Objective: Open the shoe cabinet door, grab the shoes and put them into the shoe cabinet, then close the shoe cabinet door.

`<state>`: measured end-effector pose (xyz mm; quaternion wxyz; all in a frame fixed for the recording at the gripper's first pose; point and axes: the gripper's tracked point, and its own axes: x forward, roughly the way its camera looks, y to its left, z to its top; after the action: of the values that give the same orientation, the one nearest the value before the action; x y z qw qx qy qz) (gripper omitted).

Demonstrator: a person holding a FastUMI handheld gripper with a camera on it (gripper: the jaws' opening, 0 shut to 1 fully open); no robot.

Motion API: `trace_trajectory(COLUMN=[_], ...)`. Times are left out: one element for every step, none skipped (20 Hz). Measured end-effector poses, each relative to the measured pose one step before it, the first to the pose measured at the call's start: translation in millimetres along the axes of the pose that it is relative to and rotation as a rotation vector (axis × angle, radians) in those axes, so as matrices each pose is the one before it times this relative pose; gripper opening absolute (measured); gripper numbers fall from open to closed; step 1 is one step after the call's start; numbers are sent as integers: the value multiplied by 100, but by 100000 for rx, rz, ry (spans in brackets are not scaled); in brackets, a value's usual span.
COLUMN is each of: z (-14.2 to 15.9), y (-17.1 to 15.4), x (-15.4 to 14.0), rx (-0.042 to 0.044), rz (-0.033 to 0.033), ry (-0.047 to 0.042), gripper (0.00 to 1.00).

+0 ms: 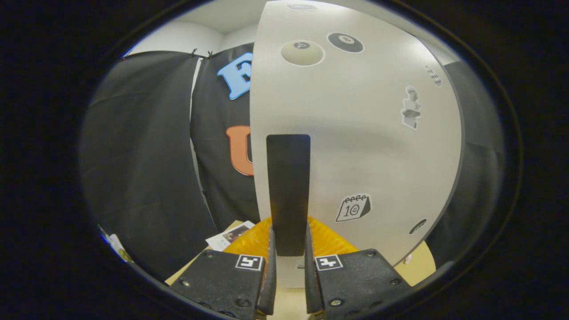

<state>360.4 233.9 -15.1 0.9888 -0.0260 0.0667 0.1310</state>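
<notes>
The gripper has its two fingers closed in on the lower end of a flat, dark, matte handle, a long upright rectangular bar; both fingers press its sides. The handle is fixed to the cabinet door, a smooth, pale grey panel with a faint sheen and a thin dark edge, standing upright just ahead of the fingers. Seven stickers can be counted on the door: two round billiard-ball stickers side by side near the top, one pale, one black; a small checkered one at the upper right edge; a grey figure below that; a calendar sticker beside the handle; a small dark oval lower right; and one too blurred to tell at the very top. Under the door, just beyond the fingers, lies crinkled yellow-orange material on a tan surface, with one printed card beside it.
</notes>
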Motion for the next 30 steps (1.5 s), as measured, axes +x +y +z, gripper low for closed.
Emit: trace_trajectory(z=[-110,-77,-149,-100,-96,-158,-106,-76,-121,-216,-83,-47,3,-111,-47,-82,-98,-147,-64,-74,-54,-122,-30,-50,-52,-30,35,-88,28,-68], y=[-105,-88,-107,-245,-109,-147,-268,-283,-205,-288,-305,-361,-186,-251,-316,-356,-322,-277,-287,-393,-370,-375,-349,-404,-404,-415,-487,-345,-486,-376], x=[-545,-498,-688,-405,-502,-583,-443,-416,-225,-396,-471,-582,-516,-510,-486,-315,-414,-392,-320,-408,-386,-389,-350,-346,-396,-337,-344,-217,-235,-209], rx=[-397,-179,248,1173,98,393,-150,-168,284,-137,448,-146,-130,-775,-114,-499,-275,-308,299,852,-6,72,10,1199,1133,879,20,-467,435,1064], rz=[377,588,459,485,422,-48,-145,-214,-311,-248,-364,-338,-458,-501,-481,-97,-43,252,315,82,-21,-211,-171,-206,-199,-566,-841,-653,-612,-522], ry=[-3,-184,-172,-571,-255,-238,-54,-227,-113,-65,-140,20,-174,-329,-598,-219,42,291,477,-108,-90,-132,148,5,346,26,-346,5,187,23], gripper=[29,29,29,29,28,28,27,27,27,27,27,27,26,26,26,26,26,26,26,26,26,26,26,25,25,25,25,24,23,23])
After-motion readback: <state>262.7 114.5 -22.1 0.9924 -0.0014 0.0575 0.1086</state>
